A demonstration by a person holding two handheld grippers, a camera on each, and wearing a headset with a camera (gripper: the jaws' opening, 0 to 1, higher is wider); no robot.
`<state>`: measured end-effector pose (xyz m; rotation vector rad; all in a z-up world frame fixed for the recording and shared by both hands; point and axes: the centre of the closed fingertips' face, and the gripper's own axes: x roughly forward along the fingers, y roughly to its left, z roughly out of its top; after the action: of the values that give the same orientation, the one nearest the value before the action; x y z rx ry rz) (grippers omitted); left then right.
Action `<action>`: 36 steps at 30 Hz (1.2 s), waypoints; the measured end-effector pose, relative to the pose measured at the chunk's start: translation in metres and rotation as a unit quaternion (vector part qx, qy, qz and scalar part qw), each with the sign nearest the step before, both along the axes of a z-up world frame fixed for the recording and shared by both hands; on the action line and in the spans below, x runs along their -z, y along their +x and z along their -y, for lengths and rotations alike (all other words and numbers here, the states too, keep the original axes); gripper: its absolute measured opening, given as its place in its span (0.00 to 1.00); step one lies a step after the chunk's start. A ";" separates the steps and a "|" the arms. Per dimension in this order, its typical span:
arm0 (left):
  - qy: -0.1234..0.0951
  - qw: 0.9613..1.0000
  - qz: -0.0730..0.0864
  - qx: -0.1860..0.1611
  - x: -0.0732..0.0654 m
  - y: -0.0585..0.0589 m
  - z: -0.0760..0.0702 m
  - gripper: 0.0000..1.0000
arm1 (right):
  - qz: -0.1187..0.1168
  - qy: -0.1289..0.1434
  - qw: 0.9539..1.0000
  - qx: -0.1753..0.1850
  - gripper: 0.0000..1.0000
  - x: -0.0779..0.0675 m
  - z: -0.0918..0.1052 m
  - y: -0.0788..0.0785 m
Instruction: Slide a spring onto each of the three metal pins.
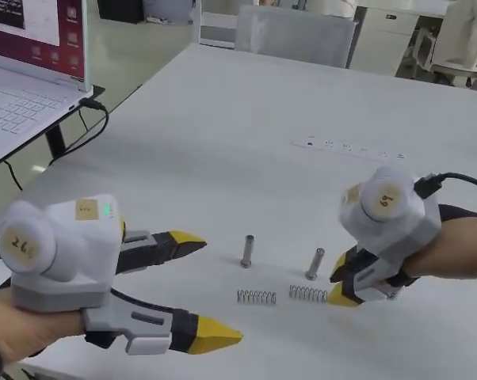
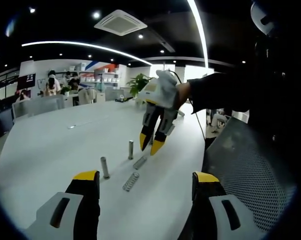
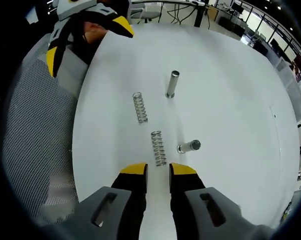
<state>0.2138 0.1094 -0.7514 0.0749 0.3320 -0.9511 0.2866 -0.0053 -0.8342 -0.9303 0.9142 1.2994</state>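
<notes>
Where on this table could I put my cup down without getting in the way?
The broad bare table between the laptop and the socket strip is free. It's crowded nearer the person: left pin, right pin, left spring, right spring sit between the left gripper and right gripper.

Laptop: open white laptop, magenta screen, far left
Cable: thin black cable at its right edge
Sockets: flush white socket strip, far right
</notes>
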 end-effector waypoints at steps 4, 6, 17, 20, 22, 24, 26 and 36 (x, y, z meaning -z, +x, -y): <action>-0.001 1.000 -0.001 -0.003 0.001 0.000 -0.001 0.71 | -0.002 0.000 1.000 -0.007 0.14 0.006 -0.003 0.002; 0.000 1.000 -0.001 -0.005 0.001 0.000 -0.002 0.71 | -0.005 -0.005 1.000 -0.010 0.13 0.009 -0.004 0.002; -0.002 1.000 -0.005 -0.011 0.003 0.000 -0.004 0.71 | -0.004 -0.025 0.999 -0.029 0.11 0.022 -0.005 0.002; -0.003 1.000 -0.006 -0.012 0.004 0.001 -0.005 0.70 | -0.006 -0.030 0.999 -0.033 0.12 0.024 -0.005 0.002; -0.003 1.000 -0.006 -0.012 0.004 0.001 -0.005 0.70 | -0.006 -0.033 0.999 -0.035 0.12 0.025 -0.005 0.001; -0.004 1.000 -0.007 -0.012 0.004 0.001 -0.005 0.70 | -0.007 -0.033 0.999 -0.036 0.11 0.025 -0.005 0.001; -0.004 1.000 -0.007 -0.012 0.004 0.001 -0.005 0.70 | -0.007 -0.034 0.999 -0.038 0.10 0.025 -0.005 0.000; -0.001 1.000 -0.008 -0.006 0.005 -0.001 -0.001 0.69 | -0.007 -0.033 0.999 -0.025 0.09 0.025 -0.004 0.000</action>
<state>0.2131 0.1106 -0.7566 0.0636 0.3453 -0.9395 0.2869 -0.0009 -0.8590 -1.0027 0.9554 1.3264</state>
